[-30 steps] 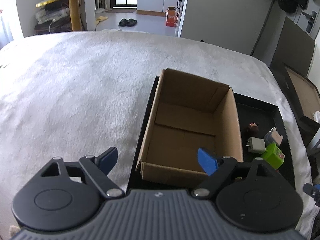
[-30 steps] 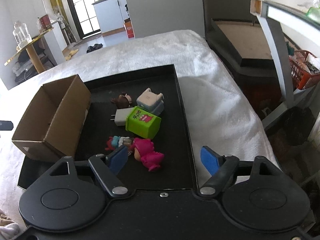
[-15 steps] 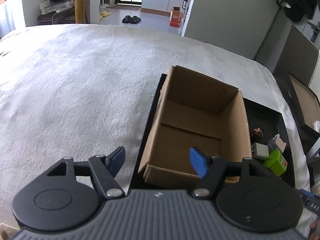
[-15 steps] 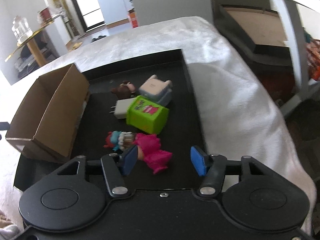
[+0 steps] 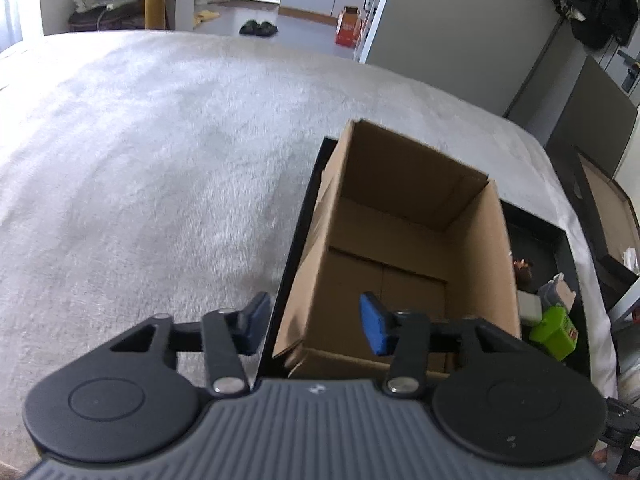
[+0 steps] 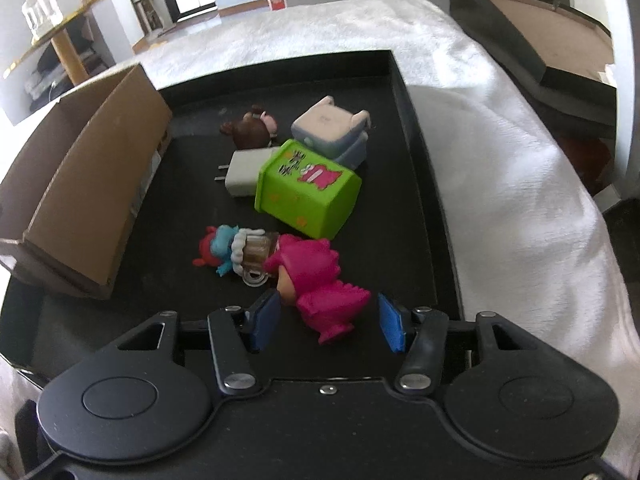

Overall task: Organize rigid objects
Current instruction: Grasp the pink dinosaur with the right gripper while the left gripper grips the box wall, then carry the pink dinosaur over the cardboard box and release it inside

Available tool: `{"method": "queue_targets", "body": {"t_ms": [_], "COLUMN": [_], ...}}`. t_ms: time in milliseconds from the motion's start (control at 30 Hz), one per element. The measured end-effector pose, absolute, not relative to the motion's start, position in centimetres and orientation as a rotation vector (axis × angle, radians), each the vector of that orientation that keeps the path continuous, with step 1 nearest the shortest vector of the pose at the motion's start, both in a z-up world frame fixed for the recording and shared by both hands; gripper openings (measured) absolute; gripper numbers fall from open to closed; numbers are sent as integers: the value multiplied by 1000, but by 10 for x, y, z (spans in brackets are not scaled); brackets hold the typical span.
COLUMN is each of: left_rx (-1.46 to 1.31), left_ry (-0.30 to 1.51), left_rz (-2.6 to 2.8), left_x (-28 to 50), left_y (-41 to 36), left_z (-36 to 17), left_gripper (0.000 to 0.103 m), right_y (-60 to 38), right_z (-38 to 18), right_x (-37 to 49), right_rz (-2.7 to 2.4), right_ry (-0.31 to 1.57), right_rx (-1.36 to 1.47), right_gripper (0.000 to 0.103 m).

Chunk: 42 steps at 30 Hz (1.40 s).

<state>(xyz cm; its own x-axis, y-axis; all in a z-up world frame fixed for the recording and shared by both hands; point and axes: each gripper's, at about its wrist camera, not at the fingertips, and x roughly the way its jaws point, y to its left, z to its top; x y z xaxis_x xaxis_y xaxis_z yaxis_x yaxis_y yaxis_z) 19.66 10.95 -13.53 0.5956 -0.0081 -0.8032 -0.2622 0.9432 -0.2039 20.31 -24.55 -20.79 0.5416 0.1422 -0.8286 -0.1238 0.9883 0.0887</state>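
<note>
Both tools are lowered and narrowed: the left tool [image 5: 310, 322] around the box's [image 5: 404, 248] near wall, the right tool [image 6: 326, 324] around the pink figure [image 6: 320, 284].

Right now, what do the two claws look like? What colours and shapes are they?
Both look alike. The left claw has two flat blue finger pads on thin black link arms with silver rivets, two round black discs, and a ribbed grey body behind. The right claw has the same blue pads, black links and discs, but its body is smooth black with a small silver screw. No cables or sleeves show.
</note>
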Motion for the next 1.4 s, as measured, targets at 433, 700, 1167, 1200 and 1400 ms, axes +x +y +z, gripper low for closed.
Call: {"method": "queue_targets", "body": {"t_ms": [433,700,1167,1200,1400], "left_rx": [-358,-351,-327,-328,-319], "left_ry": [927,939,954,955,951], "left_rz": [156,147,155,155,153], "left_x": [193,178,168,168,168], "left_y": [121,114,107,107,107], "left_z": [-148,-143,-141,-141,-142], "left_gripper": [14,14,14,14,14], "right_y": [-234,-235,-218,-216,-199], "right_z": [-214,-201,-152,-149,-131], "right_x": [202,190,179,179,181], "right_rz": [180,183,210,212,247], "right_ry": [999,988,924,919,878], "right_rx": [-53,-55,-50,-51,-54], "right_gripper": [37,37,37,37,37]}}
